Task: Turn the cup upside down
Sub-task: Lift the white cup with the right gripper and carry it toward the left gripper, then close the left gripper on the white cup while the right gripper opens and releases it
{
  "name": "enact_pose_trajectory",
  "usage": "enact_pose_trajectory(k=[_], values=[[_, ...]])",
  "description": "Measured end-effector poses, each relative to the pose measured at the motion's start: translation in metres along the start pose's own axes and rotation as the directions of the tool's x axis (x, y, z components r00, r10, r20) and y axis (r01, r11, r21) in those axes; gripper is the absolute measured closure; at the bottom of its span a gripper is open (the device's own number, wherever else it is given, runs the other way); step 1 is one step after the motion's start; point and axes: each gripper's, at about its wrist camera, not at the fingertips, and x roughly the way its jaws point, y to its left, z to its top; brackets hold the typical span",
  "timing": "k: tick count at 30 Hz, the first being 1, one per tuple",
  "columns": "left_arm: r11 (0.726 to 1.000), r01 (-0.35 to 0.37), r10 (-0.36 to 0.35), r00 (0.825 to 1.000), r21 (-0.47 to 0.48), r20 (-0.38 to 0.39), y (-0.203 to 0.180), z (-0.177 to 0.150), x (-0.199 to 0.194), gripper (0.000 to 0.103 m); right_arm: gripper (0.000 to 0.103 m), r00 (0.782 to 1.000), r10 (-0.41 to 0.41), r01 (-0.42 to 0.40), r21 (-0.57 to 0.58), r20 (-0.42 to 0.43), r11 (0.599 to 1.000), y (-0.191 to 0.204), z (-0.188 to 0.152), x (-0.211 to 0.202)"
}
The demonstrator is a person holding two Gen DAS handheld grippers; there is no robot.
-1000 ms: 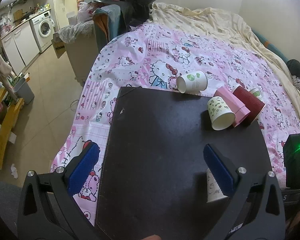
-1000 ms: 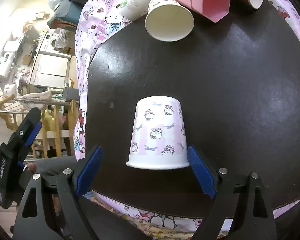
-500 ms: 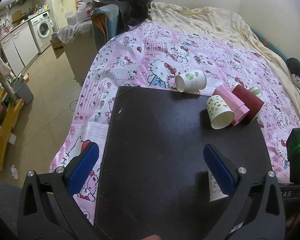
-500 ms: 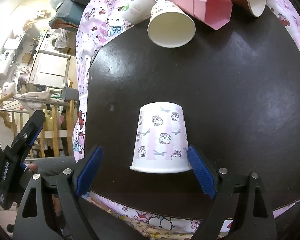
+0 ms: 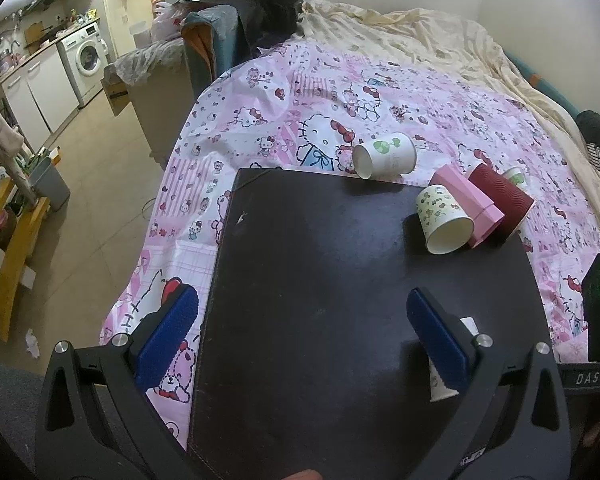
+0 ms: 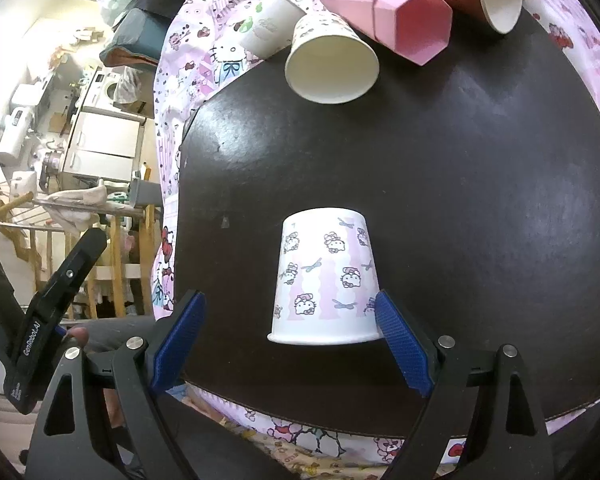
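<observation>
A white paper cup with a pink cat print (image 6: 326, 280) stands upside down, rim down, on the dark board (image 6: 480, 208). My right gripper (image 6: 288, 322) is open around it; the right pad is at the cup's rim, the left pad stands well apart. In the left wrist view the same cup (image 5: 440, 376) peeks out behind the right finger. My left gripper (image 5: 300, 332) is open and empty over the near part of the board (image 5: 320, 260).
At the board's far edge lie a cartoon-print cup (image 5: 446, 218), a pink box (image 5: 466, 200), a dark red cup (image 5: 502, 196) and a green-leaf cup (image 5: 386, 154). The board rests on a pink printed bedsheet (image 5: 380, 92). Floor and kitchen units lie to the left.
The right gripper has shifted left, so the cup now sits nearer its right pad. The left gripper has drawn back slightly; the cups look farther away.
</observation>
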Motion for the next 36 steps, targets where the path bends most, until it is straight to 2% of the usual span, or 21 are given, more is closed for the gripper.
enact_pose_trajectory(k=[6,9,11,13,15,17,19,21,24,26,28,29,30,32,35,36], values=[[1.000,0.003,-0.003,1.000,0.012,-0.013,-0.001,-0.001,0.002,0.000,0.014,1.000,0.021,-0.021,0.013,0.005,1.000,-0.004,-0.001,-0.002],[1.000,0.008,-0.007,1.000,0.007,-0.026,-0.001,-0.002,0.004,0.000,0.014,0.995,0.090,-0.092,0.043,0.035,0.995,-0.012,-0.002,-0.008],[1.000,0.017,-0.016,0.999,0.015,-0.043,-0.005,-0.003,0.008,0.000,0.014,0.983,0.173,-0.178,0.083,0.059,0.981,-0.020,-0.004,-0.011],[0.999,0.029,-0.026,0.997,0.028,-0.076,-0.009,-0.004,0.012,0.000,0.014,0.963,0.258,-0.266,0.134,0.076,0.954,-0.030,-0.006,-0.010],[0.998,0.053,-0.050,0.990,0.019,-0.131,-0.011,-0.005,0.021,0.000,0.014,0.950,0.299,-0.310,0.163,0.086,0.937,-0.035,-0.007,-0.008],[0.996,0.093,-0.091,0.973,-0.001,-0.212,-0.014,-0.005,0.034,0.000,0.014,0.942,0.323,-0.335,0.177,0.091,0.926,-0.036,-0.008,-0.007],[0.992,0.124,-0.122,0.950,-0.014,-0.289,-0.019,-0.005,0.046,0.000,0.014,0.937,0.337,-0.349,0.183,0.094,0.919,-0.036,-0.008,-0.006],[0.984,0.167,-0.180,0.906,-0.067,-0.382,-0.025,-0.006,0.063,0.000,0.014,0.929,0.357,-0.369,0.192,0.096,0.909,-0.036,-0.009,-0.004],[0.963,0.211,-0.266,0.847,-0.168,-0.460,-0.031,-0.004,0.084,0.002,0.014,0.921,0.377,-0.390,0.200,0.100,0.899,-0.036,-0.009,-0.002],[0.955,0.210,-0.289,0.810,-0.208,-0.510,-0.034,-0.001,0.099,0.002,0.014,0.916,0.386,-0.400,0.204,0.107,0.893,-0.038,-0.008,-0.004],[0.932,0.222,-0.352,0.739,-0.286,-0.575,-0.035,0.000,0.119,0.002,0.014,0.911,0.394,-0.412,0.211,0.123,0.886,-0.043,-0.008,-0.008],[0.923,0.222,-0.373,0.718,-0.313,-0.588,-0.035,0.001,0.124,0.006,0.014,0.908,0.397,-0.418,0.216,0.132,0.883,-0.045,-0.007,-0.009],[0.910,0.225,-0.402,0.687,-0.349,-0.606,-0.035,0.002,0.132,0.007,0.014,0.906,0.399,-0.421,0.220,0.139,0.880,-0.047,-0.007,-0.010],[0.908,0.226,-0.409,0.653,-0.352,-0.637,-0.041,0.007,0.140,0.012,0.014,0.905,0.403,-0.425,0.221,0.139,0.878,-0.047,-0.007,-0.010],[0.923,0.263,-0.385,0.628,-0.281,-0.676,-0.058,0.015,0.143,0.012,0.014,0.909,0.400,-0.417,0.198,0.121,0.887,-0.043,-0.008,-0.009],[0.927,0.275,-0.373,0.609,-0.255,-0.700,-0.066,0.014,0.143,0.012,0.014,0.915,0.390,-0.403,0.178,0.107,0.898,-0.041,-0.008,-0.009]])
